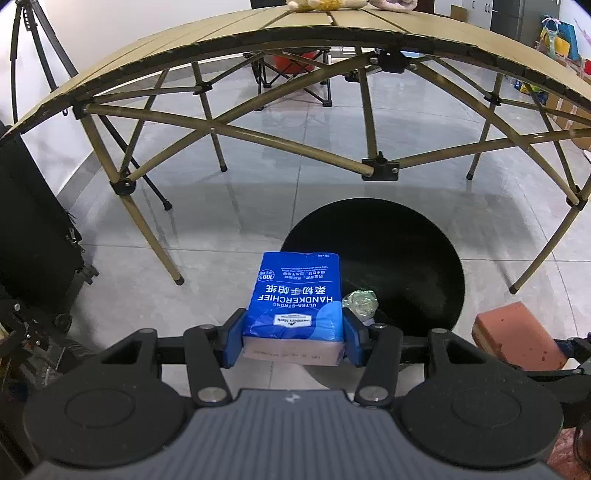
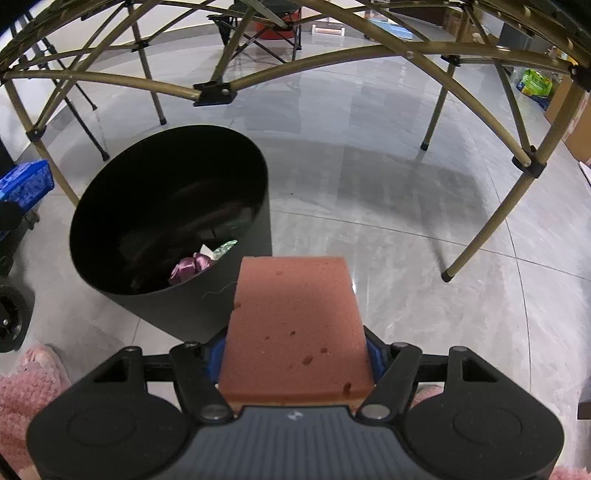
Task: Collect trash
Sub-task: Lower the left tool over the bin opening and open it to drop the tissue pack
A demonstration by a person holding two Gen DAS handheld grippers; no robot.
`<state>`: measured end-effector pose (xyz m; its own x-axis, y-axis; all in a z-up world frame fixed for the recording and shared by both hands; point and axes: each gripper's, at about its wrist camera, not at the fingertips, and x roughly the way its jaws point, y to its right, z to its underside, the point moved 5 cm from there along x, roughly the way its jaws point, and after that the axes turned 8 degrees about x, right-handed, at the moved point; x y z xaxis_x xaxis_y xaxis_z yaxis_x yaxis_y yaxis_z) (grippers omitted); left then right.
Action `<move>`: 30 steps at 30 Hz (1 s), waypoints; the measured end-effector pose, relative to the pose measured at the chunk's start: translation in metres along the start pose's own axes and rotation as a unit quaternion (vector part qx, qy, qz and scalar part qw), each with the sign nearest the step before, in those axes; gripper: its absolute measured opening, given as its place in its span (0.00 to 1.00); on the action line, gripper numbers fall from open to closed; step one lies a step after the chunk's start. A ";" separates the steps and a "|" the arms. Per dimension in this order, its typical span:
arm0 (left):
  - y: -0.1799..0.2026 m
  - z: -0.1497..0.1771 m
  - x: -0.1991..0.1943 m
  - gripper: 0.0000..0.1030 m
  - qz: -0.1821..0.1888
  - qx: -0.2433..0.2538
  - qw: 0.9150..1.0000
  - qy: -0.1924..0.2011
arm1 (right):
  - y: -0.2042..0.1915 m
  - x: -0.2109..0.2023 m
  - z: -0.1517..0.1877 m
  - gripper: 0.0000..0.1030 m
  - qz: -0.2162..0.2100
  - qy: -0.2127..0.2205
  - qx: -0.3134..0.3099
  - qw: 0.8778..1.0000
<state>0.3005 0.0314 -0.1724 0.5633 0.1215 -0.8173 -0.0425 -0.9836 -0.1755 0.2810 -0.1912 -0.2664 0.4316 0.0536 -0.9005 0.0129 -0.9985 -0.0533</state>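
Note:
My left gripper (image 1: 294,341) is shut on a blue handkerchief tissue pack (image 1: 295,299), its blue pads pressing both sides. The pack hangs just over the near left rim of a round black trash bin (image 1: 406,258) that stands on the floor. Crumpled clear wrap (image 1: 360,301) lies inside the bin. My right gripper (image 2: 295,360) is shut on a reddish-brown sponge block (image 2: 295,325), which also shows at the right edge of the left wrist view as the sponge (image 1: 517,336). In the right wrist view the bin (image 2: 166,221) stands to the left of the sponge, with purple and green wrappers (image 2: 192,266) at its bottom.
A folding camping table (image 1: 258,33) with tan legs (image 1: 155,236) spans the grey tiled floor behind the bin. A black case (image 1: 33,229) and a tripod (image 1: 33,55) stand at the left. Pink fluffy slippers (image 2: 26,380) show at the lower left. Boxes and bags (image 1: 554,40) line the right wall.

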 end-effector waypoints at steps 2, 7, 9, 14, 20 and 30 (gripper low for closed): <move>0.004 -0.003 0.000 0.51 0.002 0.001 1.000 0.000 | 0.003 0.001 -0.001 0.66 0.003 0.000 0.004 1.000; 0.014 -0.012 0.001 0.51 0.011 0.000 1.000 0.000 | 0.009 0.002 -0.003 0.66 0.007 0.002 0.013 1.000; 0.019 -0.016 0.003 0.51 0.013 -0.002 1.000 -0.002 | 0.011 0.003 -0.003 0.66 0.008 0.002 0.015 1.000; 0.028 -0.025 0.010 0.51 0.016 -0.010 1.000 -0.010 | 0.015 0.001 -0.004 0.66 0.008 0.006 0.021 1.000; 0.037 -0.030 0.021 0.51 0.020 -0.017 0.999 -0.027 | 0.020 0.001 -0.005 0.66 0.010 0.008 0.025 1.000; 0.051 -0.037 0.043 0.51 0.027 -0.033 0.997 -0.058 | 0.033 0.003 -0.005 0.66 0.022 0.007 0.038 0.999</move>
<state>0.3527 -0.0181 -0.1962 0.4625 0.0787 -0.8831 -0.0131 -0.9953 -0.0956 0.2871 -0.2239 -0.2682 0.4421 0.0099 -0.8969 -0.0737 -0.9962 -0.0473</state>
